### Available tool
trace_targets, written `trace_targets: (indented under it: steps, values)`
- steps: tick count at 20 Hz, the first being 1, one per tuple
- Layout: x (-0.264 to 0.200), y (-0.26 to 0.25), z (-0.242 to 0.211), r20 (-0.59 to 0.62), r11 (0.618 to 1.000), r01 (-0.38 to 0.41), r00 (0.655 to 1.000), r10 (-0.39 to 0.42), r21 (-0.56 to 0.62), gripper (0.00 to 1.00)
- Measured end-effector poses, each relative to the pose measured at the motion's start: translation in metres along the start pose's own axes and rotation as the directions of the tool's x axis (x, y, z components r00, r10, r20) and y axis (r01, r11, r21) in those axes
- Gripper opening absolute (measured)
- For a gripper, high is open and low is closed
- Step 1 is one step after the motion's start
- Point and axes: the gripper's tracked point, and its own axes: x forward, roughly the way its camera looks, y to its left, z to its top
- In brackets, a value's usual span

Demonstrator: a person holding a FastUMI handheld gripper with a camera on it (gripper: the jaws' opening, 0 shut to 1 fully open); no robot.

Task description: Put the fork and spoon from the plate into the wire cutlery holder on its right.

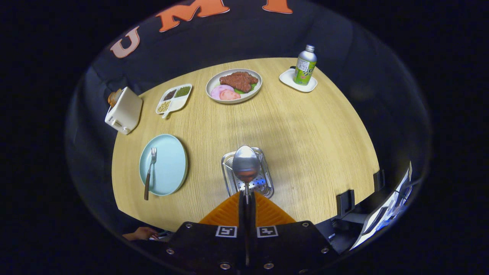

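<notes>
Hand-held gripper (246, 199) clamped on polished steel spoon (246, 164) handle above wire cutlery holder (267, 182); rigid, light, slick — grip mid-handle.

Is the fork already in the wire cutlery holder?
No. The fork lies on the blue plate; the gripper holds the spoon over the holder.

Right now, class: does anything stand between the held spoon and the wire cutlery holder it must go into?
Nothing visible does. The gripper is shut on the spoon, whose bowl hangs directly over the open wire cutlery holder. The fork lies aside on the plate.
</notes>
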Motion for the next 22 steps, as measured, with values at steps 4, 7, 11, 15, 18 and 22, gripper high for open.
trace_targets:
  steps: [4, 7, 11, 15, 18, 22]
  values:
    - [0.007, -0.008, -0.004, -0.037, 0.999, 0.016, 0.999, -0.018, -0.047, 0.05]
    - [0.012, -0.014, 0.007, -0.015, 0.997, 0.023, 1.000, -0.024, -0.079, 0.09]
    - [0.010, -0.018, 0.028, 0.053, 0.991, 0.052, 0.998, -0.046, -0.120, 0.12]
    - [-0.001, -0.010, 0.049, 0.140, 0.992, 0.037, 0.990, -0.020, -0.121, 0.12]
    - [-0.018, 0.002, 0.076, 0.266, 0.993, 0.016, 0.964, 0.015, -0.114, 0.14]
    - [-0.053, 0.025, 0.117, 0.459, 0.995, -0.048, 0.885, 0.084, -0.089, 0.21]
